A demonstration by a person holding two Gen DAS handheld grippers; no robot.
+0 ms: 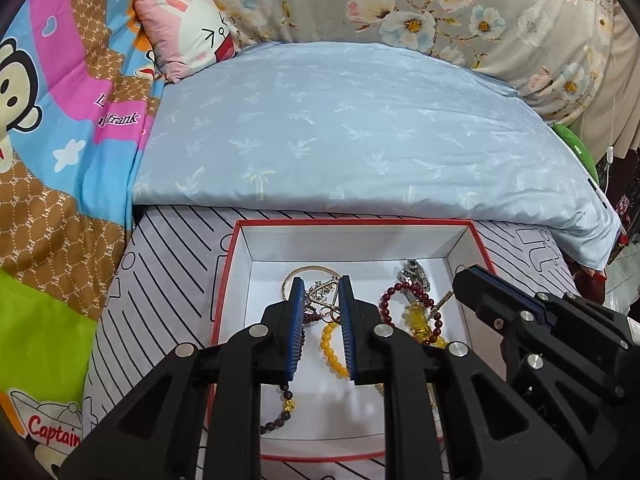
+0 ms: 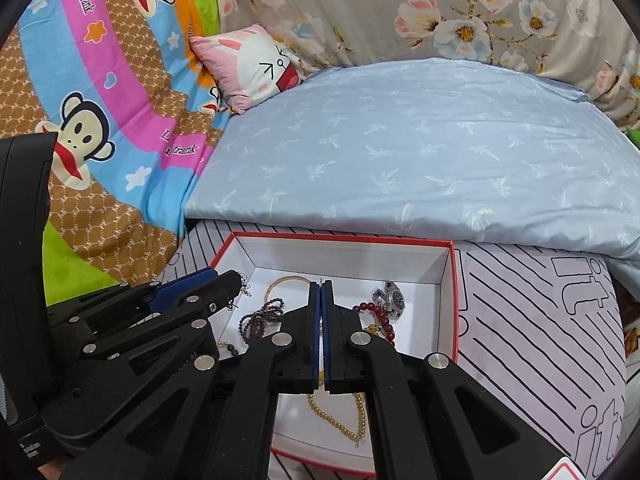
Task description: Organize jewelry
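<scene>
Over the red-rimmed box (image 1: 460, 248) on the striped bedcover (image 2: 532, 300), both grippers point toward the far wall of the box. All the jewelry lies loose on the white floor inside it. The left gripper (image 1: 320, 292) has its jaws parted, and between their tips, just beyond and below, sits a tangle of silver chain and pendant (image 1: 323, 290), with the gold bangle (image 1: 306, 270) at the far left and a yellow bead bracelet (image 1: 333, 350) running near-to-far under the gap. So the tangle lies straight ahead of the left jaws, which look nearest to it. The right gripper (image 2: 321, 286) has its blue pads pressed together; whether anything thin is pinched there I cannot tell. It hangs over the middle of the box, with the watch (image 2: 390, 298) and red bead bracelet (image 2: 378, 316) to its right and a gold bead necklace (image 2: 340, 416) on the near side beneath it.
</scene>
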